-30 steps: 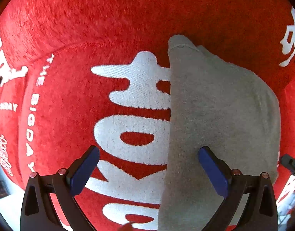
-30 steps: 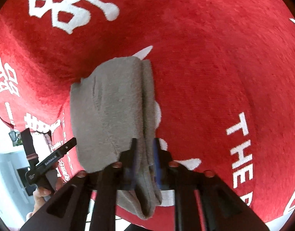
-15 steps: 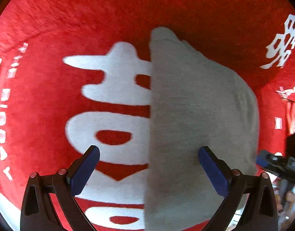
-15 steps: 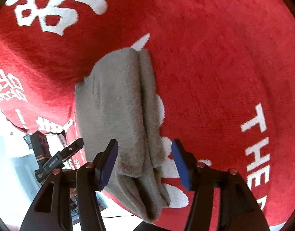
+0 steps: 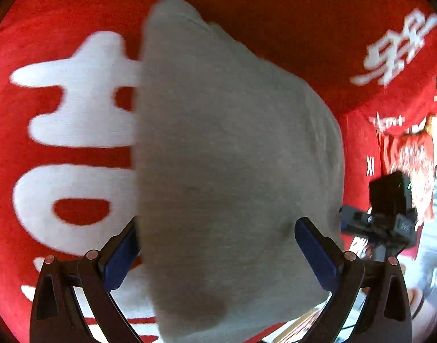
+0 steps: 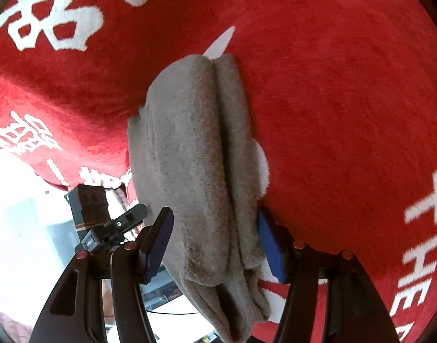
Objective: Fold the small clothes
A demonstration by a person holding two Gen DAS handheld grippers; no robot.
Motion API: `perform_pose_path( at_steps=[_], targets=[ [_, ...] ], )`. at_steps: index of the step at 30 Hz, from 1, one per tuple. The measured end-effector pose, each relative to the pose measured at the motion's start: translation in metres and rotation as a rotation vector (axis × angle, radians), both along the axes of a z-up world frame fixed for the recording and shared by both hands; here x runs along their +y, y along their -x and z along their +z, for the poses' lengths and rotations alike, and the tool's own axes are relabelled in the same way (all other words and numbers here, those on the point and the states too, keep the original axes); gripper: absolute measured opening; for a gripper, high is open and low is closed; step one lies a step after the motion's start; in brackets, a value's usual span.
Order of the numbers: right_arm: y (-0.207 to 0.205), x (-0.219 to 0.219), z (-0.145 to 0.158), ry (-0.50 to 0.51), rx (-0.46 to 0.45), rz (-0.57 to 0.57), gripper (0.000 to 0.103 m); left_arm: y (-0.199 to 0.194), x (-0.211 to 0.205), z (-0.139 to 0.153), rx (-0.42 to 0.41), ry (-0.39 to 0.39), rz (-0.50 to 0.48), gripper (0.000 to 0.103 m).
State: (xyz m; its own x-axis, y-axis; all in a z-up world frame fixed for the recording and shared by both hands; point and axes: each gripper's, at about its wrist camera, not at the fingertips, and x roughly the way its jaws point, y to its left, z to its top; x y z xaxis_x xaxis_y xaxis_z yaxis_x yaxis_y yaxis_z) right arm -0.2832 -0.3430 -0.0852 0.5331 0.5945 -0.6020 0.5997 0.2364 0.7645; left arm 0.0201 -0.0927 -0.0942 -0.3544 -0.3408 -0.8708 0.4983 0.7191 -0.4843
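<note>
Underneath, red cloth [image 6: 332, 114] around folded grey garment [image 6: 195, 157]

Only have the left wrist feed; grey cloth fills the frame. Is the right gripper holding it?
Observer: No. The right gripper is open. Its jaws have just been opening, and the grey cloth lies between them without being pinched.
Operator: Is it folded properly?
Observer: It is stacked in layers, with a crease running lengthwise along the top.
Operator: Is the near end on the mat?
Observer: It looks like it hangs past the edge of the red mat, under the jaws.
</note>
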Motion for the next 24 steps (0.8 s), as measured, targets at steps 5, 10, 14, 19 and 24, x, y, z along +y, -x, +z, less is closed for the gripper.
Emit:
perform_pose_path(
  at_steps=[5, 10, 14, 19, 24],
  targets=[
    [-0.034, 0.02, 0.001, 0.007, -0.039, 0.076, 0.067, 0.007, -0.014, 0.003, -0.058, -0.032, -0.057, 0.103],
    [-0.049, 0.028, -0.006, -0.014, -0.067, 0.066, 0.07, 0.011, -0.008, 0.007, -0.067, -0.024, -0.034, 0.103],
    [-0.043, 0.018, -0.013, -0.06, -0.098, 0.047, 0.071, 0.015, -0.019, 0.005, -0.071, -0.032, -0.04, 0.103],
    [-0.046, 0.01, -0.017, -0.068, -0.102, 0.054, 0.07, 0.017, -0.019, 0.007, -0.08, -0.028, -0.04, 0.103],
    [-0.055, 0.023, -0.011, -0.054, -0.087, 0.111, 0.032, 0.029, -0.026, 0.018, -0.159, -0.014, -0.049, 0.078]
  ],
)
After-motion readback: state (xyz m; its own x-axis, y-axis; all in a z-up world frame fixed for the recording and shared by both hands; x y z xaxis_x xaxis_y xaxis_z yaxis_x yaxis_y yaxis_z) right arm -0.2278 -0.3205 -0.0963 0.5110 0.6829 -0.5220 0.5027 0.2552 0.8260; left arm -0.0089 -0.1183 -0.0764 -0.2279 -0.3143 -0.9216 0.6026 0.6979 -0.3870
